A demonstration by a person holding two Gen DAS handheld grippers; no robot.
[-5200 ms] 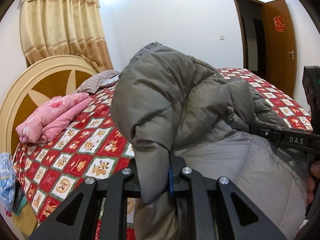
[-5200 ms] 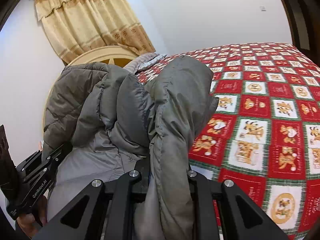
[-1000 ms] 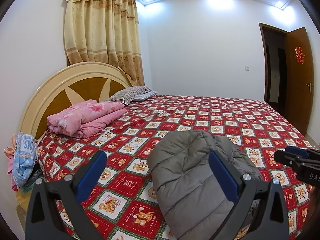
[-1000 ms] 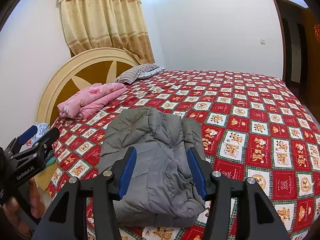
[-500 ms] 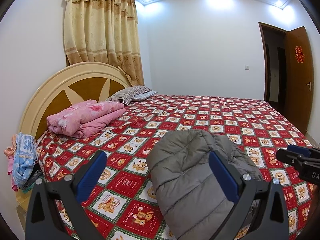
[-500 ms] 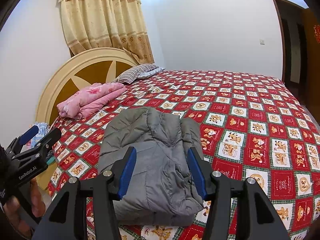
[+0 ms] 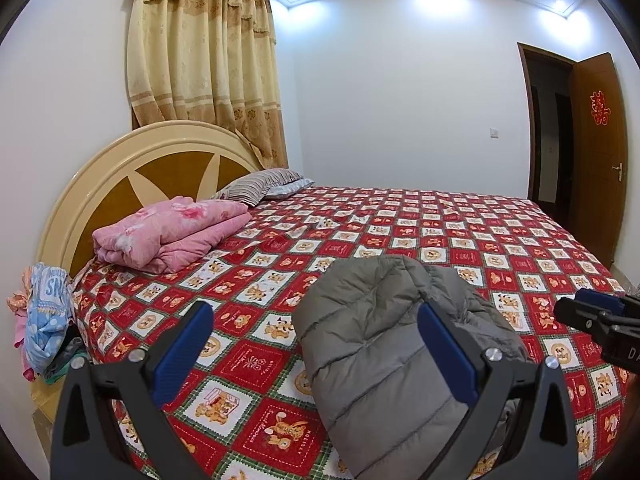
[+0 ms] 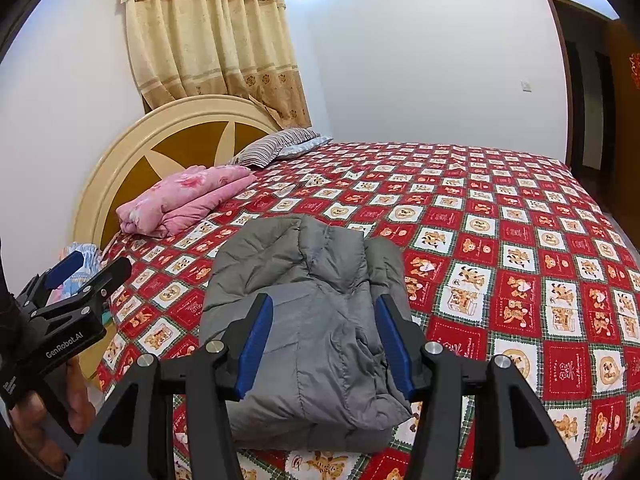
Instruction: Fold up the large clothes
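**Folded grey jacket on bed, both grippers empty**

Left gripper [image 7: 316, 344] nearest the lens in left wrist view, fingers [image 7: 182, 344] spread wide apart, nothing between the pads. Right gripper [image 8: 325, 340] fingers [image 8: 256, 340] apart too, moderately, gripping nothing; they hang above the jacket, not touching it. Grey puffer jacket [image 8: 308, 320] lies folded in a compact bundle at the near edge of the bed [image 8: 520, 240], on the red checked bedspread [image 7: 400, 240] with bear prints. A hand [image 8: 44, 420] holds the left gripper's handle at the lower left of the right wrist view.

Farther back: folded pink quilt [image 7: 172, 232] near the headboard [image 7: 120, 168], striped pillow [image 7: 256, 186] beyond it. Pile of blue and pink clothes [image 7: 44, 328] beside the bed's left corner. Beige curtain [image 7: 200, 64] behind the headboard, white wall, brown door [image 7: 596, 152] open at far right.
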